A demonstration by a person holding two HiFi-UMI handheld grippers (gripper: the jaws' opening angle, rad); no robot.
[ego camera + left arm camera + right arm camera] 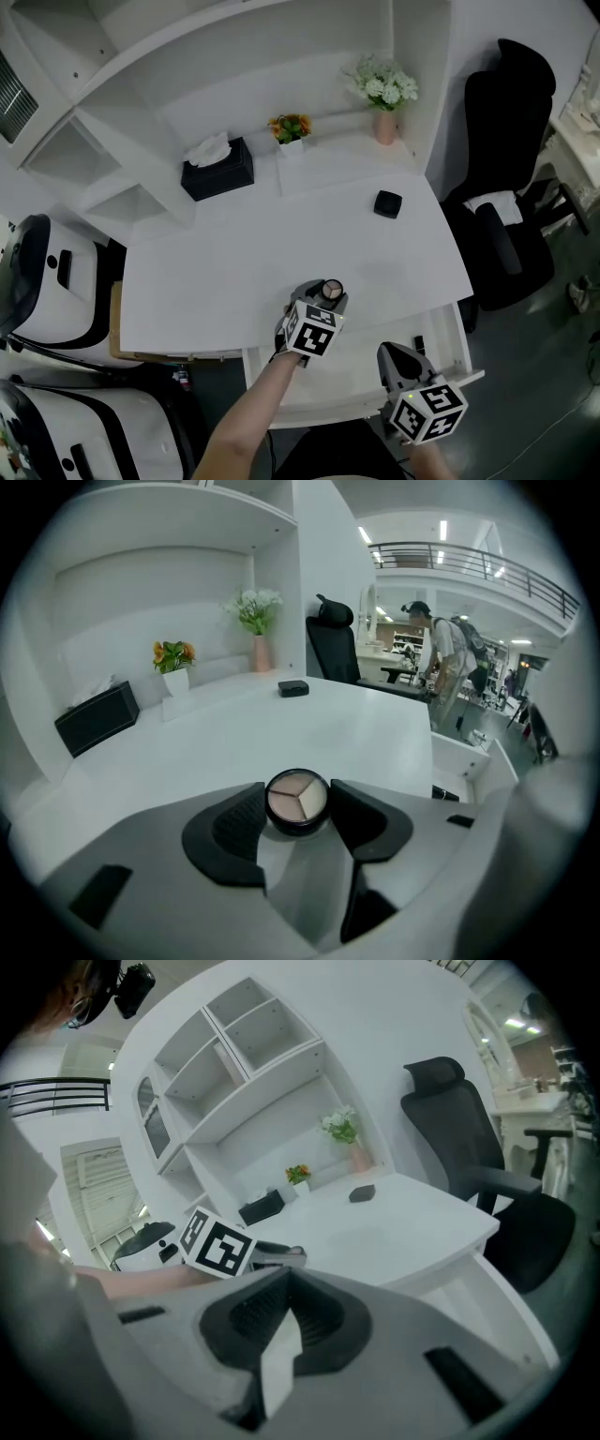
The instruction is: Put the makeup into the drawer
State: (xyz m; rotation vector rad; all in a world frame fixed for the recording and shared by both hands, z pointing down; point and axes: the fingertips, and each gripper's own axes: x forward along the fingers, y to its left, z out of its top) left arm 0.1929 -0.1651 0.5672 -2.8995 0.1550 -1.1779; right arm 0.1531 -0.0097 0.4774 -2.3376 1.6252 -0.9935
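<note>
Holding makeup compact (297, 797) in left gripper (299, 804); drawer (352, 370) open

Tissue box (217, 169), flower vase (384, 127), office chair (506, 141)

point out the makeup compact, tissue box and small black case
makeup compact (297, 799), left gripper view, centre of its powder pan
tissue box (225, 174), head view, its black body
black case (387, 203), head view, its top
</note>
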